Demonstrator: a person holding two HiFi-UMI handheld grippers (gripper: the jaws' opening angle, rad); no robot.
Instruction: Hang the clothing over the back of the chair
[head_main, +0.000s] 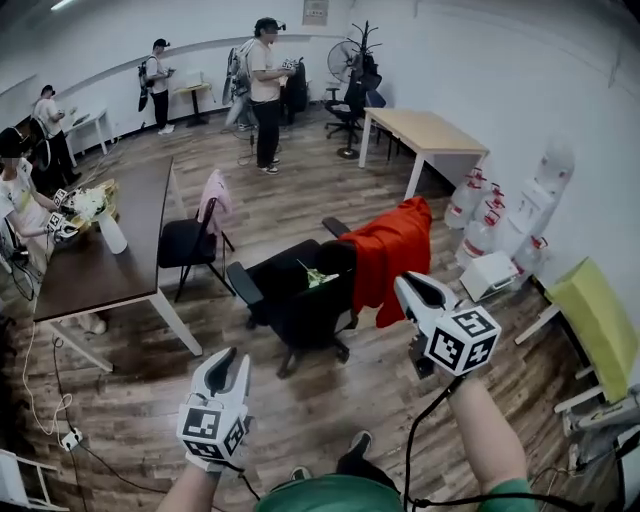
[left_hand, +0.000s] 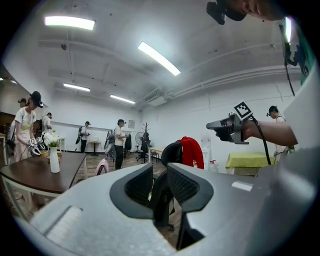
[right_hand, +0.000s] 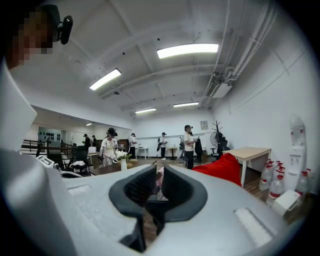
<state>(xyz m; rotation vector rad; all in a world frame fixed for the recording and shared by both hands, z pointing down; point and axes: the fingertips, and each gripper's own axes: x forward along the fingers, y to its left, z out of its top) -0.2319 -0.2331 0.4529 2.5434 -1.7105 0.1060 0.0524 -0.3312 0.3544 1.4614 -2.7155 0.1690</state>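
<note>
Red clothing (head_main: 392, 255) lies draped over the back of a black office chair (head_main: 300, 300) in the middle of a wood-floored room, its folds falling down the chair's right side. The right gripper (head_main: 405, 285), jaws drawn almost together with nothing between them, hovers just beside the cloth's near edge; whether it touches cannot be told. The left gripper (head_main: 228, 362) is nearer and to the left, well apart from the chair, its jaws slightly parted and empty. A dark table (head_main: 100, 260) stands at left, a pale table (head_main: 425, 130) at far right, and a person (head_main: 266, 90) stands at the far end.
</note>
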